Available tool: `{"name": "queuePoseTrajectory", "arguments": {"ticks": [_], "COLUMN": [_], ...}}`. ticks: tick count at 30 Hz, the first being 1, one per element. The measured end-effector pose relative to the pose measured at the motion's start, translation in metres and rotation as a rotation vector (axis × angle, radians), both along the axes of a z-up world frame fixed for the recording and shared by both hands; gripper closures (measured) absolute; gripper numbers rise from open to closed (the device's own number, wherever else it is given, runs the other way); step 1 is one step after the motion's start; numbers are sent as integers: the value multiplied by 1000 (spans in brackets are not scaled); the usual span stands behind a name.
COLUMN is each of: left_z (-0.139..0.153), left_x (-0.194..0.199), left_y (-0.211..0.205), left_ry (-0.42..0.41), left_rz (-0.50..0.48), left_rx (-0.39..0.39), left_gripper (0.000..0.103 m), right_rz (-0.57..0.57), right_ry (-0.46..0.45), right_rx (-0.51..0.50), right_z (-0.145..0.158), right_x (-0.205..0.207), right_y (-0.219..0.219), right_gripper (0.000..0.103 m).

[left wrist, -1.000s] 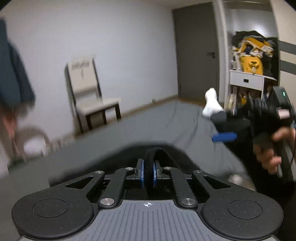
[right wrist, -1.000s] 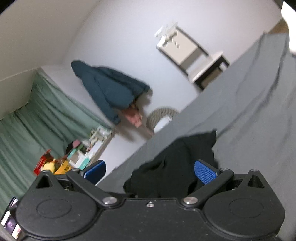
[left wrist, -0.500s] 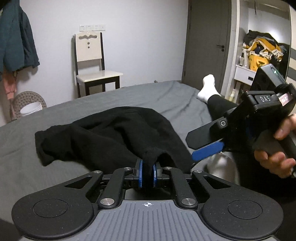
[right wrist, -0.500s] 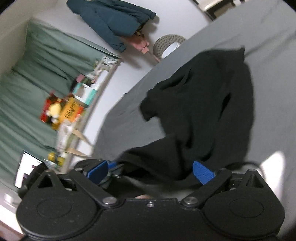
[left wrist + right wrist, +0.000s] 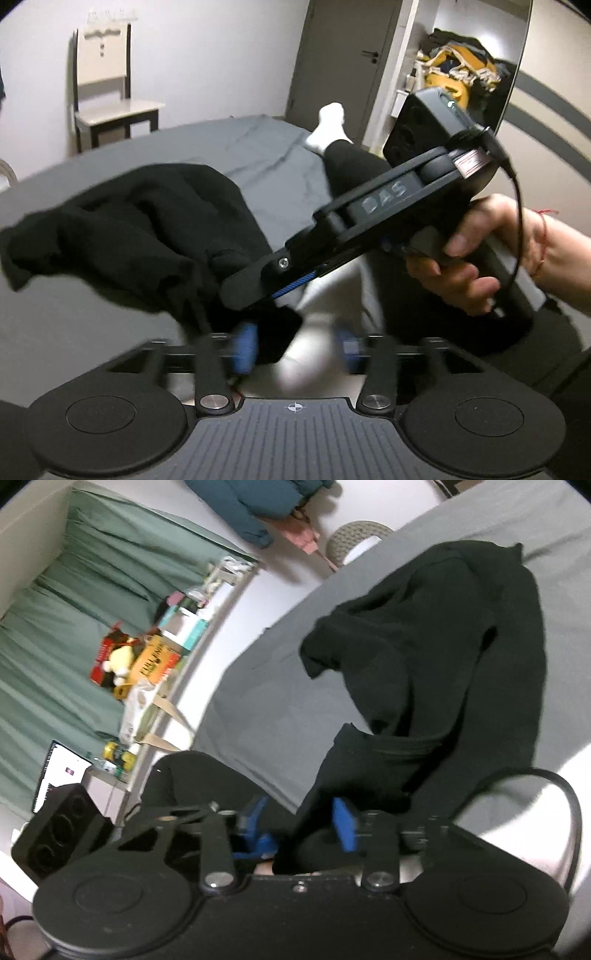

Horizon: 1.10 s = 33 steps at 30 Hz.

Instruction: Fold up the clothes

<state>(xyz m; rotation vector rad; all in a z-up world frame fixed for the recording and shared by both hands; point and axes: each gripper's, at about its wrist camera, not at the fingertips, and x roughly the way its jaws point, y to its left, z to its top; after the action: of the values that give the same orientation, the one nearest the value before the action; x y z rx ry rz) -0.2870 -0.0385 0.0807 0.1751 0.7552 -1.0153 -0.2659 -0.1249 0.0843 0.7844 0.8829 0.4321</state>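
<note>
We're looking at a black garment [image 5: 140,236] lying crumpled on the grey bed sheet [image 5: 280,173]; no flat panel or crisp fold line is showing anywhere. In the right wrist view it's running from a bunched, rumpled mass at the far end [image 5: 443,627] down to a near edge that's sitting right at the tool.

Left gripper [image 5: 297,349]: its blue pads are standing well apart, blurred w/ motion, and a bit of the black cloth's near end is sitting between them, closer to the left pad; nothing's being pinched. Right gripper [image 5: 306,823]: its pads are also spread, w/ dark fabric lying in the gap, but we're not seeing them closing on it. In the left wrist view the right tool [image 5: 369,221] is reaching in over the garment's near right edge, the person's hand [image 5: 476,251] wrapped round its handle.

Progress, as we're judging it: garment isn't folded; it's still needing spreading out and flattening, then the folds themselves. Both tools being slack at the near edge fits either going in for a grip or having just let go; we can't tell which.

Further out: person's leg in black w/ a white sock [image 5: 328,127] is resting on the sheet at far right, a chair [image 5: 107,96] is standing by the far wall.
</note>
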Motion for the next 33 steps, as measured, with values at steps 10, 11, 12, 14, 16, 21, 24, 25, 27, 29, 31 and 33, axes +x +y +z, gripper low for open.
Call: {"name": "queuePoseTrajectory", "arguments": {"ticks": [10, 11, 12, 14, 16, 21, 24, 25, 27, 29, 31, 33], "left_z": [16, 18, 20, 23, 30, 30, 21, 18, 10, 2, -3, -9], "left_x": [42, 48, 53, 64, 83, 130, 158, 166, 187, 207, 228, 242], "left_y": [18, 19, 20, 21, 1, -55, -85, -94, -113, -132, -144, -153], "left_ry": [-112, -129, -147, -183, -251, -346, -354, -352, -330, -306, -249, -202], "left_rz": [64, 70, 77, 89, 88, 50, 16, 6, -16, -37, -26, -38], "left_rx": [-21, -19, -16, -11, 18, 92, 117, 125, 157, 188, 200, 210], "left_gripper": [17, 17, 17, 17, 17, 18, 18, 18, 18, 18, 18, 20], "right_rz": [-29, -39, -49, -75, -88, -119, -136, -144, -154, -178, -199, -124], "right_ry": [76, 81, 86, 94, 85, -4, -69, -87, -91, -110, -128, -125], "right_rx": [-249, -250, -253, -279, -308, -285, -263, -262, -266, -289, -312, -319], "right_z": [17, 16, 16, 18, 21, 30, 33, 32, 31, 31, 31, 28], "right_x": [-22, -24, -26, -30, -34, -42, -46, -47, -48, -52, -57, -56], "right_y": [-11, -12, -13, -12, -9, 3, 11, 13, 17, 20, 23, 28], "right_gripper": [83, 83, 83, 73, 61, 10, 0, 0, 0, 0, 0, 0]}}
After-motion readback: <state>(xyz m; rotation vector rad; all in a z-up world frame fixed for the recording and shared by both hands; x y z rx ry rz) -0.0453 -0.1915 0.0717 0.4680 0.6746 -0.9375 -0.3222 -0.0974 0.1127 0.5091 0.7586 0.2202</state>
